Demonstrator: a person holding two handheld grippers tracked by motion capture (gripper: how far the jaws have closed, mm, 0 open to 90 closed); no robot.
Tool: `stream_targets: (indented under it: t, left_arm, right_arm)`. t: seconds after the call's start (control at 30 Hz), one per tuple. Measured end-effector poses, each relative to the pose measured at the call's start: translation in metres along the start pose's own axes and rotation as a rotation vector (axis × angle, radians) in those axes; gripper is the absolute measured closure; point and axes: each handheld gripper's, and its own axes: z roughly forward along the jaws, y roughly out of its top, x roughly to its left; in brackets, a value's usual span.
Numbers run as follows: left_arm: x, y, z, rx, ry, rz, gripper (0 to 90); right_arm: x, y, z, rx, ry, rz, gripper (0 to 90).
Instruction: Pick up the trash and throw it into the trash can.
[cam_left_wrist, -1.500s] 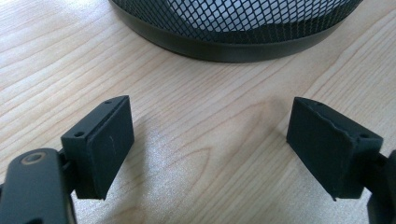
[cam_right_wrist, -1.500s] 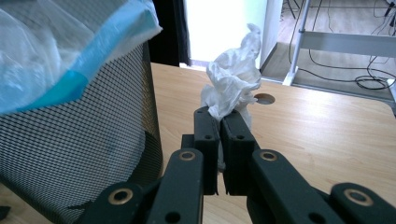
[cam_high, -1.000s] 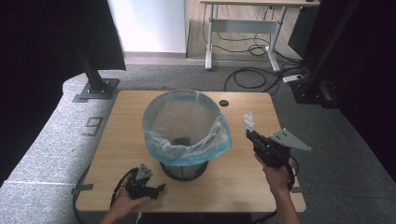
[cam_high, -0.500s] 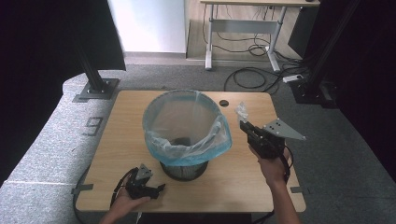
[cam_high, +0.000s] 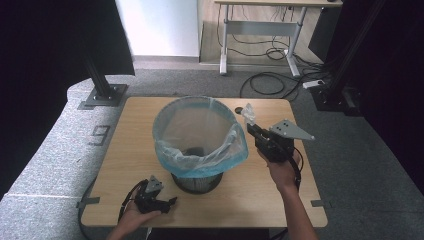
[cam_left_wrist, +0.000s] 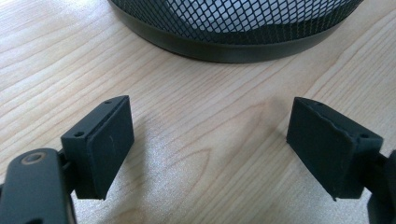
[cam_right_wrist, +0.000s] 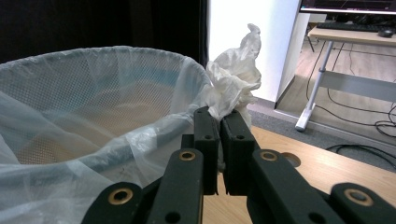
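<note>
A black mesh waste bin (cam_high: 197, 180) lined with a pale blue plastic bag (cam_high: 200, 135) stands in the middle of the wooden table (cam_high: 125, 135). My right gripper (cam_high: 251, 126) is raised beside the bin's right rim, shut on a crumpled white tissue (cam_high: 248, 114). In the right gripper view the tissue (cam_right_wrist: 236, 79) sticks up from the closed jaws, just right of the bag's rim (cam_right_wrist: 93, 60). My left gripper (cam_high: 169, 202) rests low on the table near the front edge, left of the bin's base, open with nothing between its pads (cam_left_wrist: 105, 140). The bin's base (cam_left_wrist: 224, 39) lies just ahead of it.
A small dark round hole (cam_high: 239, 109) marks the table top behind the bin. A desk frame (cam_high: 260, 30) and cables (cam_high: 270, 82) lie on the floor beyond the table. Black stands (cam_high: 102, 87) flank the table on both sides.
My right gripper has carried the tissue forward and to the left, up to the bin's right rim. The left gripper has stayed in place.
</note>
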Motion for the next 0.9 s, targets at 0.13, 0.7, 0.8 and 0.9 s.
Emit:
stream_targets:
  t: [0.13, 0.7, 0.8, 0.9]
  left_arm:
    - [0.000, 0.000, 0.000, -0.001, 0.000, -0.001, 14.7]
    - [0.000, 0.000, 0.000, -0.002, 0.000, -0.002, 14.7]
    - [0.000, 0.000, 0.000, -0.002, 0.000, -0.002, 14.7]
    - [0.000, 0.000, 0.000, 0.000, 0.000, 0.000, 14.7]
  right_arm:
    - [0.003, 0.002, 0.005, 0.004, 0.008, -0.003, 85.6]
    - [0.014, 0.010, 0.024, 0.011, 0.027, -0.015, 85.5]
    - [0.016, 0.012, 0.026, 0.010, 0.034, -0.020, 85.5]
    - [0.020, 0.015, 0.027, 0.008, 0.042, -0.027, 85.5]
